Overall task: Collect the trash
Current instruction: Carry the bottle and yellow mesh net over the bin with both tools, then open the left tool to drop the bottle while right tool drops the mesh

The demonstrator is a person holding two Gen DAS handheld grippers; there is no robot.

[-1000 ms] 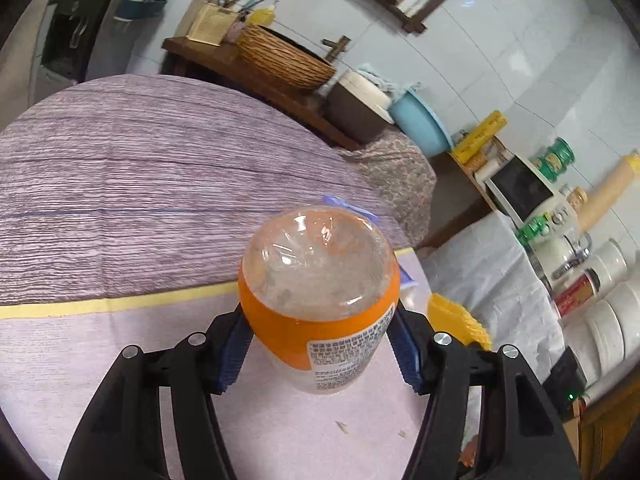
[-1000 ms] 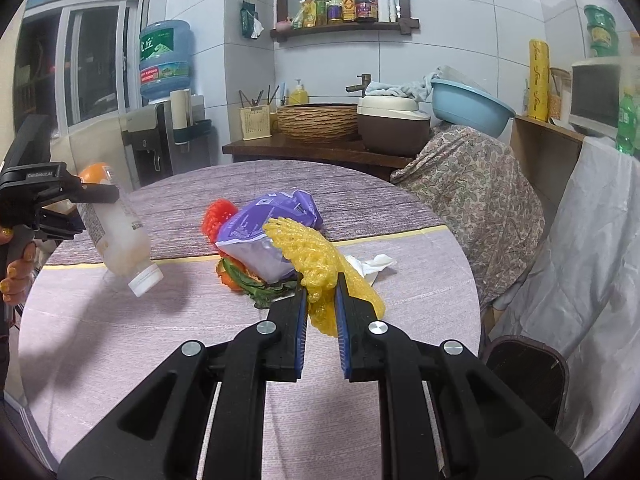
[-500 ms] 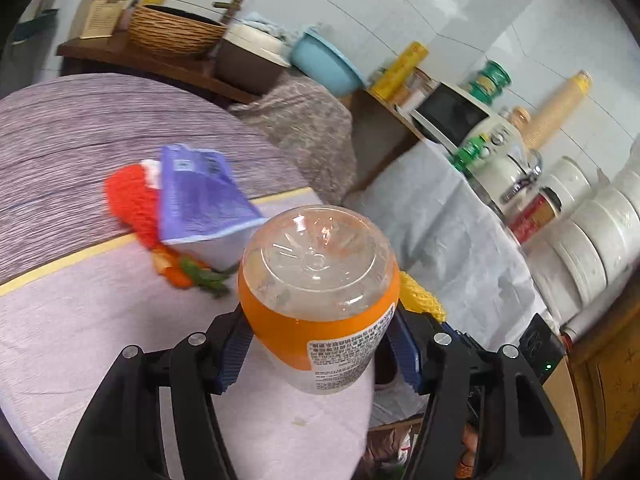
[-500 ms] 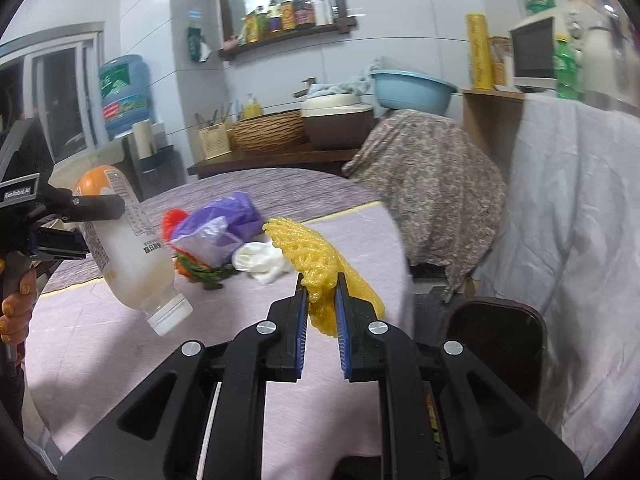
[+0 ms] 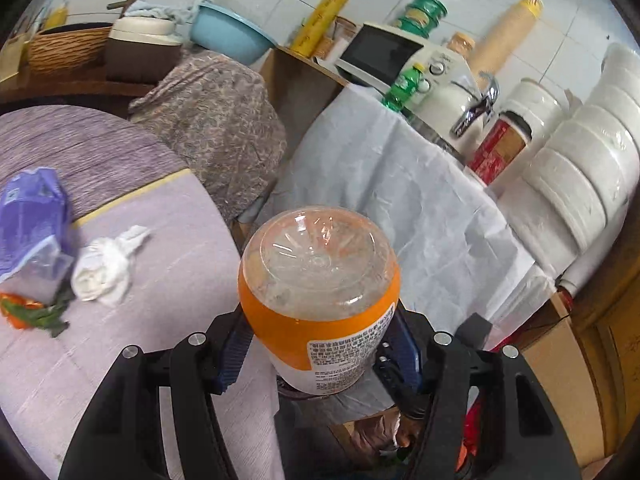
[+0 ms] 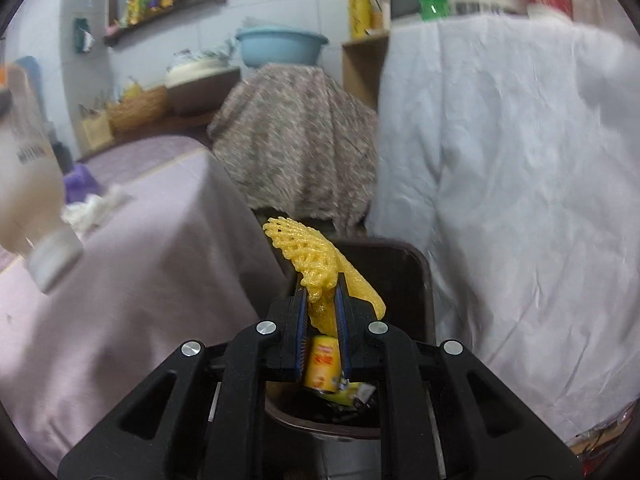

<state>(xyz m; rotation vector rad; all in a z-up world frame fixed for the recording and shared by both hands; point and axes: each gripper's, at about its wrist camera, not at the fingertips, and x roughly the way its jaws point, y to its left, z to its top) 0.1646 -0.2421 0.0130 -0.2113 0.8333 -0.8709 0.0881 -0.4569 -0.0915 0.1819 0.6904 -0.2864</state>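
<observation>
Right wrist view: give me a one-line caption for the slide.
Right gripper, jaws shut on yellow foam net, held over the dark bin beside the table, a can already inside.

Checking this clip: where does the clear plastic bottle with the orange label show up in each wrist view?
Left wrist: the clear plastic bottle with the orange label fills the lower centre, base toward the camera, clamped in the left gripper.
Right wrist: same bottle, blurred at the far left edge, white cap pointing down.
Shared landmark: the light blue plastic basin on the flower-patterned cloth.
</observation>
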